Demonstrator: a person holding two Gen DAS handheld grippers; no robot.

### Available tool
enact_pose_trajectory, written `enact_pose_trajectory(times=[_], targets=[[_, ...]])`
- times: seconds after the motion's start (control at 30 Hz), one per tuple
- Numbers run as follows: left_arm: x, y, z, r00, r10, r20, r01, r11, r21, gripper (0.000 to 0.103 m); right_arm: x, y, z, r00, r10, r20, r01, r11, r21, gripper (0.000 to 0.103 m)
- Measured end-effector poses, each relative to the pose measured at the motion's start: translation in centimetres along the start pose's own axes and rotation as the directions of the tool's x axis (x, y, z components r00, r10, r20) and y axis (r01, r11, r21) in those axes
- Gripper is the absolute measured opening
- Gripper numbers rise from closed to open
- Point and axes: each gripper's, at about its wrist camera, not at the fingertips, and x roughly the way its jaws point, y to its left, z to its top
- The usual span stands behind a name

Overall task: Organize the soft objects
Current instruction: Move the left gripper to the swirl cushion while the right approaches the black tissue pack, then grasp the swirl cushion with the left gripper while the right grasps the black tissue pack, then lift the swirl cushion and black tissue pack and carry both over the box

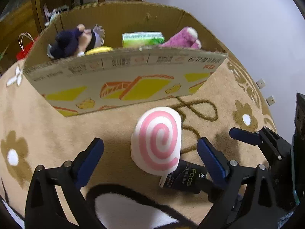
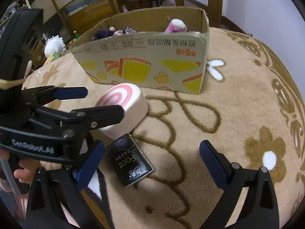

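the left gripper (image 1: 150,152) hangs with its jaws wide apart around a pink swirl cushion (image 1: 157,141) on the carpet (image 1: 57,133), the pads not touching it. a black tissue pack (image 2: 129,164) lies just beside the cushion, on its near side. the right gripper (image 2: 152,160) is also spread open and empty, over the pack. beyond stands a cardboard box (image 1: 122,84) holding a doll (image 1: 74,42), a green pack (image 1: 143,39) and a purple plush (image 1: 183,38).
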Motion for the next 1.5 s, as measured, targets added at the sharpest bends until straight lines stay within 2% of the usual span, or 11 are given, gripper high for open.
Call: enact_pose_trajectory(times=[0.2, 0.33, 0.43, 0.5, 0.6, 0.8, 1.0, 1.17, 1.23, 1.3, 1.5], targets=[[1.9, -0.4, -0.3, 0.998, 0.029, -0.059, -0.028, 0.999, 0.018, 0.07, 0.9, 0.3, -0.2, 0.999, 0.019, -0.043, -0.019, 1.0, -0.005, 0.103], [2.5, -0.4, -0.7, 0.996, 0.013, -0.09, -0.012, 1.0, 0.014, 0.048, 1.8, 0.8, -0.5, 0.995, 0.048, -0.084, -0.049, 0.999, -0.009, 0.103], [2.3, -0.5, -0.9, 0.996, 0.035, -0.079, -0.033, 0.999, 0.015, 0.04, 2.3, 1.4, -0.7, 0.993, 0.051, -0.104, -0.055, 0.998, -0.034, 0.099], [2.1, -0.3, -1.3, 0.995, 0.056, -0.077, -0.056, 0.998, 0.005, 0.038, 2.7, 1.7, -0.8, 0.991, 0.061, -0.12, -0.067, 0.997, -0.041, 0.09], [1.4, 0.3, -1.8, 0.994, 0.089, -0.067, -0.09, 0.996, -0.004, 0.038, 3.5, 1.9, -1.1, 0.985, 0.062, -0.16, -0.069, 0.997, -0.04, 0.086], [-0.1, 1.2, -2.7, 0.988, 0.145, -0.046, -0.146, 0.989, -0.034, 0.038, 4.2, 2.1, -1.3, 0.981, 0.051, -0.185, -0.062, 0.997, -0.051, 0.085], [-1.1, 1.8, -3.3, 0.986, 0.164, -0.029, -0.166, 0.984, -0.067, 0.038, 4.2, 2.7, -1.4, 0.982, 0.038, -0.187, -0.053, 0.996, -0.075, 0.085], [-1.8, 2.1, -3.6, 0.98, 0.199, -0.013, -0.199, 0.977, -0.076, 0.038, 4.9, 2.9, -1.4, 0.981, -0.007, -0.192, -0.01, 0.996, -0.087, 0.071], [-1.8, 2.2, -3.7, 0.975, 0.222, -0.017, -0.223, 0.971, -0.083, 0.038, 5.0, 2.8, -1.4, 0.981, -0.033, -0.193, 0.015, 0.995, -0.094, 0.057], [-2.1, 2.3, -3.8, 0.972, 0.233, -0.009, -0.233, 0.968, -0.091, 0.038, 5.1, 2.6, -1.4, 0.98, -0.05, -0.19, 0.034, 0.995, -0.089, 0.051], [-3.6, 1.9, -4.0, 0.962, 0.265, 0.06, -0.259, 0.962, -0.088, 0.038, 4.2, 1.7, -0.6, 0.991, -0.016, -0.133, 0.013, 1.0, -0.024, 0.049]])
